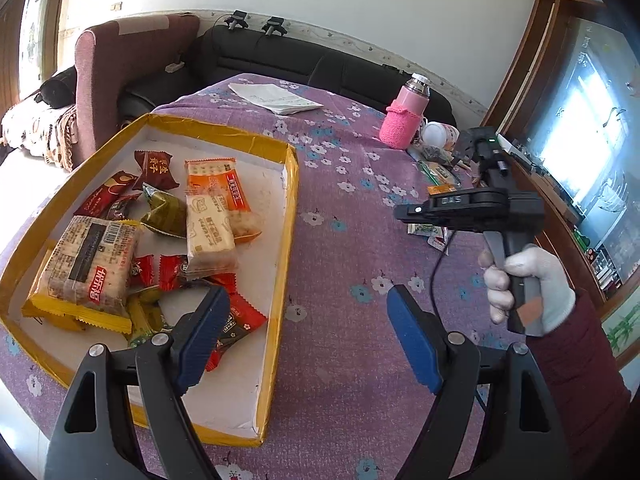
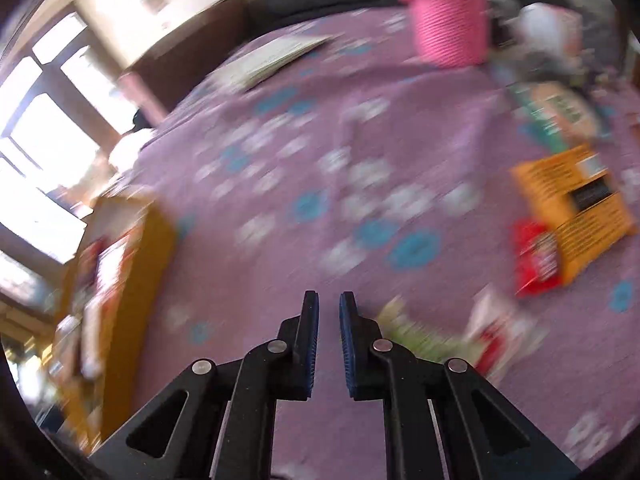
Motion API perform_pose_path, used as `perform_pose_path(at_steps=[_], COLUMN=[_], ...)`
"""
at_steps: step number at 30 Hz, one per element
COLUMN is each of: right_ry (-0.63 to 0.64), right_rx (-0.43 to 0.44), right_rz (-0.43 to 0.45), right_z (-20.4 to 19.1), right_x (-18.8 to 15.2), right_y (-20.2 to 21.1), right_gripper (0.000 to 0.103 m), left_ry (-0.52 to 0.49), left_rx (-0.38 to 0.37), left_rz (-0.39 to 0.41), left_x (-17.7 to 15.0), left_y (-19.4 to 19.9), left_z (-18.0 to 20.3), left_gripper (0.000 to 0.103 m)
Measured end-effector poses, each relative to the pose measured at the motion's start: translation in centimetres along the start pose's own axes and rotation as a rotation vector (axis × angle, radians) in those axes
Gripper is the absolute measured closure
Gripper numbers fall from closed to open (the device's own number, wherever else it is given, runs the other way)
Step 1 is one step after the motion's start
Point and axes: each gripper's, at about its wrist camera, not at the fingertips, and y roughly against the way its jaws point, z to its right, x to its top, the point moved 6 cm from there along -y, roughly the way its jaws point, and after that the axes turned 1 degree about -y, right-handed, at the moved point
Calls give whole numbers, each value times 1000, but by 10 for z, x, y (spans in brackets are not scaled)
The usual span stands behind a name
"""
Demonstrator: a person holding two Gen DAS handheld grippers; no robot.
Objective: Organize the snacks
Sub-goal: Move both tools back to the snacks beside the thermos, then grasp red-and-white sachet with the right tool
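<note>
**Beside the tray, loose snacks wait**

Beside the yellow tray (image 1: 290, 216), on its right, the purple cloth (image 1: 344, 240) has loose snacks. The orange packet (image 2: 576, 204) and the red packet (image 2: 536, 256) lie farthest from the tray. The right gripper (image 2: 329, 308) is nearer to them, and its jaws are nearly shut with nothing between them. The orange packet's long side slants away from it. The left gripper (image 1: 308, 320) is wide open and empty over the tray's near corner.
</note>
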Motion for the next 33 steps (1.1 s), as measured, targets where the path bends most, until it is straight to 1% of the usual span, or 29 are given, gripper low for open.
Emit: perform_pose_path(at_steps=[1, 2, 3, 4, 5, 6, 7, 9, 12, 13, 15, 16, 20, 22, 24, 25, 27, 29, 31, 33], right_ry=[-6, -26, -52, -68, -77, -94, -118, -150, -152, -140, -102, -99, -123, -85, -20, -11, -29, -66, -103, -109], right_rx=[6, -22, -83, -154, -218, -261, -265, -247, -252, -265, -324, -340, -313, -291, -273, -273, -264, -303, -324, -344], right_rz=[48, 104, 163, 212, 241, 239, 219, 185, 180, 181, 192, 200, 197, 179, 168, 172, 184, 204, 217, 225], right_z=[1, 8, 20, 33, 45, 58, 66, 74, 72, 72, 66, 65, 65, 58, 48, 46, 47, 53, 58, 58], right_x=[-2, -2, -3, -4, -6, -11, -17, -30, -40, -37, -34, -32, -20, -16, -16, -17, -18, -15, -9, -5], right_y=[17, 33, 50, 63, 71, 73, 71, 62, 49, 45, 38, 38, 26, 16, 11, 11, 12, 13, 12, 10], right_gripper=[90, 82, 64, 55, 50, 50, 50, 49, 49, 49, 50, 50, 52, 52, 50, 50, 50, 50, 50, 50], left_ry=[0, 0, 3, 7, 8, 6, 3, -1, -10, -12, -18, -20, -19, -21, -27, -28, -22, -19, -21, -30], left_rx=[-3, -7, -15, -25, -37, -46, -50, -55, -46, -44, -37, -33, -30, -34, -39, -43, -51, -55, -49, -43], left_rz=[3, 4, 2, -2, -7, -13, -19, -27, -26, -24, -15, -11, -10, -20, -22, -18, -17, -24, -28, -32], left_x=[0, 0, 0, 0, -1, -3, -4, -5, -4, -3, -2, -1, -2, -3, -4, -3, -2, 0, 1, 4], left_y=[1, 1, 1, 0, -1, -1, -2, -4, -2, 0, 3, 3, 3, 1, 1, 1, 0, -2, -4, -6], left_z=[1, 2, 3, 5, 7, 10, 12, 17, 21, 22, 24, 25, 27, 28, 29, 30, 29, 29, 29, 30], left_gripper=[22, 22, 22, 22, 22, 22, 22, 22, 22, 22, 22, 22, 22, 22, 22, 22, 22, 22, 22, 22])
